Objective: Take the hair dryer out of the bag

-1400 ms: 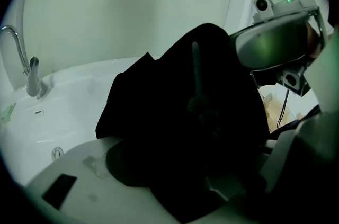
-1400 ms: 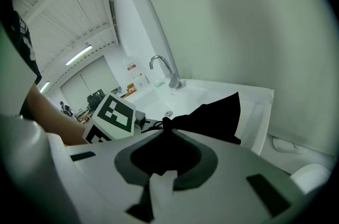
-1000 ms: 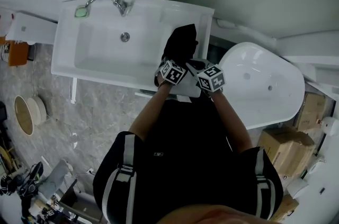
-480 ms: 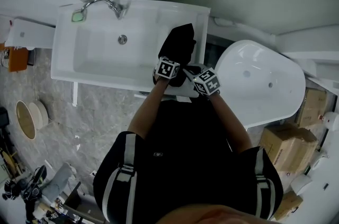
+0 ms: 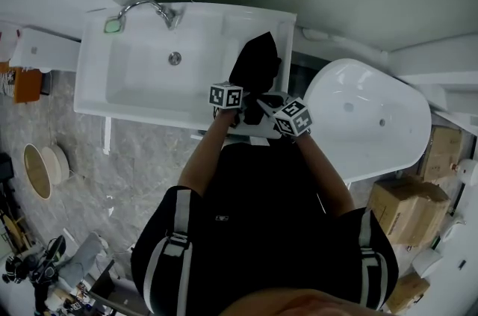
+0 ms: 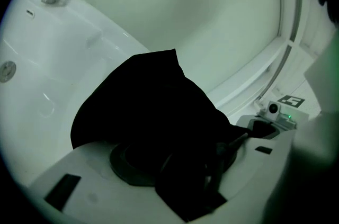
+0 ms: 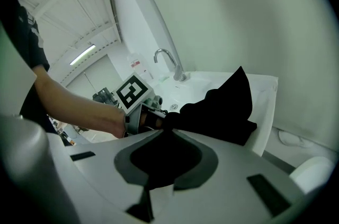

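Observation:
A black cloth bag [image 5: 255, 64] sits on the right ledge of the white sink [image 5: 142, 94]. My right gripper [image 5: 270, 107] is shut on the bag's near edge, and black cloth [image 7: 222, 106] fills the gap between its jaws [image 7: 164, 157]. My left gripper [image 5: 240, 102] is at the bag's left side. Its jaws stand wide and have just been closing, with dark cloth [image 6: 143, 101] lying between them [image 6: 180, 164]. I cannot see its pads pressing on anything. The left gripper [image 7: 158, 118] meets the bag at the mouth in the right gripper view. No hair dryer shows.
A chrome tap [image 5: 149, 6] stands at the sink's back left. A white bathtub [image 5: 366, 120] lies just right of the sink. Cardboard boxes [image 5: 403, 210] stand at the right, and a round basket [image 5: 37, 169] is on the stone floor at the left.
The left gripper has rolled and shifted a little left and up beside the bag. The right gripper has stayed put on the bag's edge.

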Motion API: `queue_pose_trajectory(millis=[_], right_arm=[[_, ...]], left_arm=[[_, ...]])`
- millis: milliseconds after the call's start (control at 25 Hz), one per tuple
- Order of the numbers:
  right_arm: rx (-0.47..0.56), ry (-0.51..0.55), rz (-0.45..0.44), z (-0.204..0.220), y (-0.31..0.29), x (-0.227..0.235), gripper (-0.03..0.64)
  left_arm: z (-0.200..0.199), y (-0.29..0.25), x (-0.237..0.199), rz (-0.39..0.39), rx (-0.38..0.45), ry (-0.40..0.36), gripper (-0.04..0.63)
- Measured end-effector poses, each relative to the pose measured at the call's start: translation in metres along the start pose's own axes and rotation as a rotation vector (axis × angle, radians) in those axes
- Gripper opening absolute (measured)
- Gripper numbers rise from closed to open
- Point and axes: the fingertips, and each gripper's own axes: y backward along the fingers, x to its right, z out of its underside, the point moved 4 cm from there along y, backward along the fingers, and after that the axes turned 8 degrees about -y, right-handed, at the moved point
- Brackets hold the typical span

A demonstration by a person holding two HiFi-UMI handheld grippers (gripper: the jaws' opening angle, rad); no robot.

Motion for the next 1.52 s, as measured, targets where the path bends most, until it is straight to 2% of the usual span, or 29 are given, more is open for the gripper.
queue_pose_trajectory(millis=[120,240,520,680,800,960,1120,1280,1520], right_arm=[[0.034,0.028,-0.042,-0.001,0.006,-0.011,0.097],[0.067,0.061,-0.082,-0.005,0.014,-0.023,0.109],[0.089,0.162,-0.153,-0.008,0.038,-0.045,0.14],[0.139,0.163,-0.189,-0.013,0.059,-0.045,0.141],[0.183,0.153,-0.149,-0.019,0.076,-0.033,0.141],[0.22,0.171,-0.039,-0.03,0.09,-0.012,0.141],[0.2,0.243,0.06,-0.04,0.094,0.004,0.152],[0.202,0.278,0.143,-0.046,0.091,0.013,0.21],[0.214,0.321,0.24,-0.055,0.075,0.015,0.215]], left_arm=[[-0.001,0.004,0.011,0.126,0.072,0.048,0.193],[-0.003,0.008,0.02,0.214,0.116,0.06,0.193],[-0.014,0.026,0.041,0.339,0.21,0.064,0.195],[-0.021,0.04,0.049,0.376,0.249,0.056,0.195],[-0.025,0.052,0.056,0.389,0.257,0.036,0.195],[-0.024,0.07,0.064,0.421,0.26,0.011,0.195],[-0.02,0.089,0.072,0.45,0.254,-0.011,0.195],[-0.012,0.106,0.08,0.477,0.258,-0.014,0.195],[0.0,0.13,0.087,0.521,0.244,-0.043,0.195]])
